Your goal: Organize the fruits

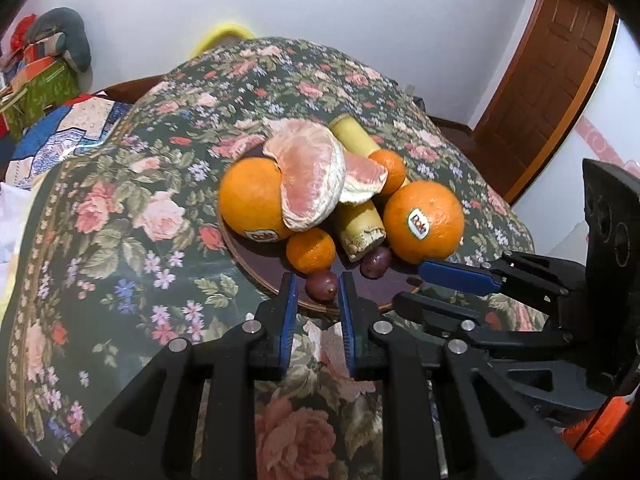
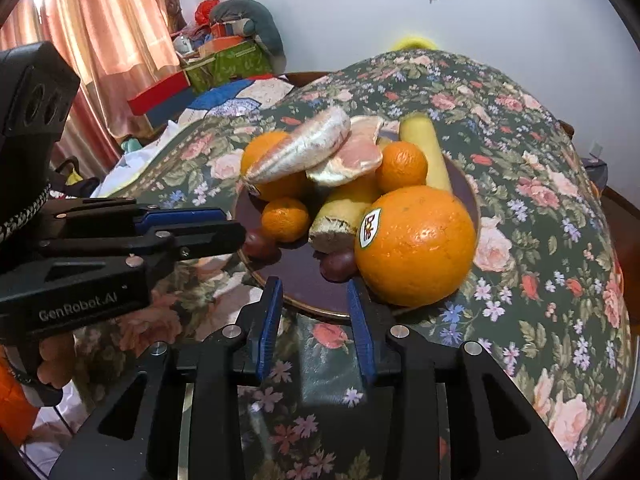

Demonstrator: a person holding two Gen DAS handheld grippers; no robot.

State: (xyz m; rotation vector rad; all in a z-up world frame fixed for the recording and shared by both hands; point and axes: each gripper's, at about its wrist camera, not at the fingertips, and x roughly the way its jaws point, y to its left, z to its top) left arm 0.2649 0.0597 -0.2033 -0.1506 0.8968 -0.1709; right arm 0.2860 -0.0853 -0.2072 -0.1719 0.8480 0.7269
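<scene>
A dark plate [image 1: 248,268] [image 2: 300,268] on the floral table holds the fruit. Two big stickered oranges [image 1: 252,200] [image 1: 424,224] flank peeled pomelo segments [image 1: 312,176] [image 2: 304,148], sugarcane pieces [image 1: 360,224], two mandarins [image 1: 311,250] [image 1: 390,170] and two small purple fruits [image 1: 322,286] [image 1: 376,262]. My left gripper [image 1: 317,284] [image 2: 236,226] is shut and empty, its tips just short of the nearer purple fruit [image 2: 260,244]. My right gripper [image 2: 314,282] [image 1: 408,284] is open at the plate's front rim, with nothing between its pads, beside the near orange [image 2: 416,248].
The table's floral cloth [image 1: 140,208] reaches every side of the plate. Boxes and cushions [image 1: 44,72] pile up at the far left before a curtain [image 2: 100,40]. A wooden door [image 1: 556,80] stands at the right. A person's hand [image 2: 52,360] holds the left gripper.
</scene>
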